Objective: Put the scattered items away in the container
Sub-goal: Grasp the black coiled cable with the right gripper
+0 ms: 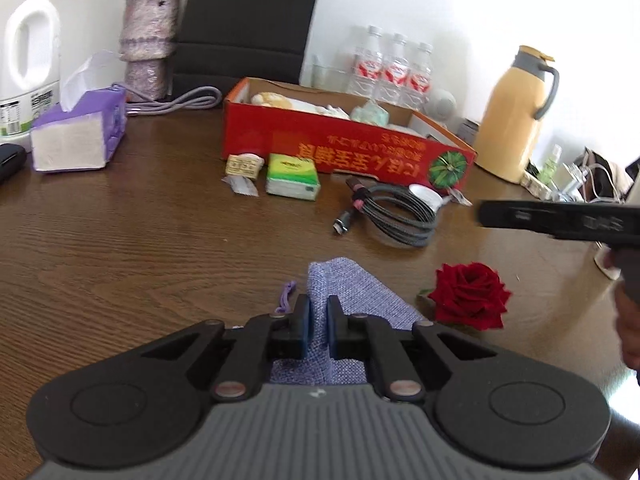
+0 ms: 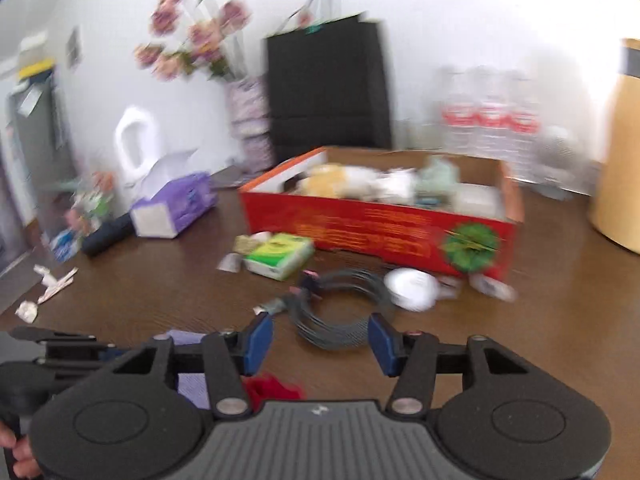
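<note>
While pinched by the left fingers point(image 1: 319, 320), lavender pouch point(image 1: 352, 292) lengthwise away; right fingers point(image 2: 320, 344) spread, empty.

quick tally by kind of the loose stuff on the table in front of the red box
cloth pouch: 1, pinched in the left tool
red rose: 1
coiled cable: 1
green tissue pack: 1
small wrapped packets: 2
white round lid: 1
total: 7
</note>
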The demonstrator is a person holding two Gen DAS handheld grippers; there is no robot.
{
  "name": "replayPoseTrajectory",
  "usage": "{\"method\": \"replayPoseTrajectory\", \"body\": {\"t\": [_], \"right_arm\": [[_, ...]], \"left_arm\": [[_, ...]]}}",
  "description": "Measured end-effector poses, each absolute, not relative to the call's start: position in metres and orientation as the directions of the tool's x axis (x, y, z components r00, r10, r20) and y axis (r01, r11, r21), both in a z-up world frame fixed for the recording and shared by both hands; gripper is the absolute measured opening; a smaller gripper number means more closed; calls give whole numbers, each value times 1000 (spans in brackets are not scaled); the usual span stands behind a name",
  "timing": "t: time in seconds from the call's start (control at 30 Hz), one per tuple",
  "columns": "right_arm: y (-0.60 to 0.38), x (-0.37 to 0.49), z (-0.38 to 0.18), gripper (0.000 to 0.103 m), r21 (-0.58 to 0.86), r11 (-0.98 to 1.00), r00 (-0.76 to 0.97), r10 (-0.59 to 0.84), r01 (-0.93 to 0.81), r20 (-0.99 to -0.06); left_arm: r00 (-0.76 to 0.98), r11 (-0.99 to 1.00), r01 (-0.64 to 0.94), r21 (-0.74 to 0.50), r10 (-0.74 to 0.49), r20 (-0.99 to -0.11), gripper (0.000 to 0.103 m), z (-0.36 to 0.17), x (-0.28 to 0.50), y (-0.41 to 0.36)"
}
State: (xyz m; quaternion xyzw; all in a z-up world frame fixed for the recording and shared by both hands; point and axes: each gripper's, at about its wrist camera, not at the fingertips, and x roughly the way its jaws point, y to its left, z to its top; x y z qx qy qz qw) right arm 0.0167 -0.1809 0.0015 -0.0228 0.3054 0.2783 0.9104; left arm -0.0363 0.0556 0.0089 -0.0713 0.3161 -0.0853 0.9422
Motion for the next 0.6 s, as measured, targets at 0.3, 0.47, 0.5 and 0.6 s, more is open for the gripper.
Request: {"method": "replayPoseTrajectory", "body": {"t": [0.3,0.47,0.5,0.6], "right_arm": [[-110,76,-21,14,20,839,549,372,-543,-748],[-128,37,6,11,-49,870,673,342,-490,-656],[-136,26,15,11,-54,879,699,338,-474,-630],[-167,6,43,11,-27,906,753,334,-423,-567]], "left_arm": [[847,983,69,-171,-149,-511,6,34,-42,77],[872,968,144,-204,-221,-437,6,54,-46,76],[878,965,164,-207,-238,-415,6,58,-47,72],[887,952,236,-194,-293,-356,6,79,-40,59]]}}
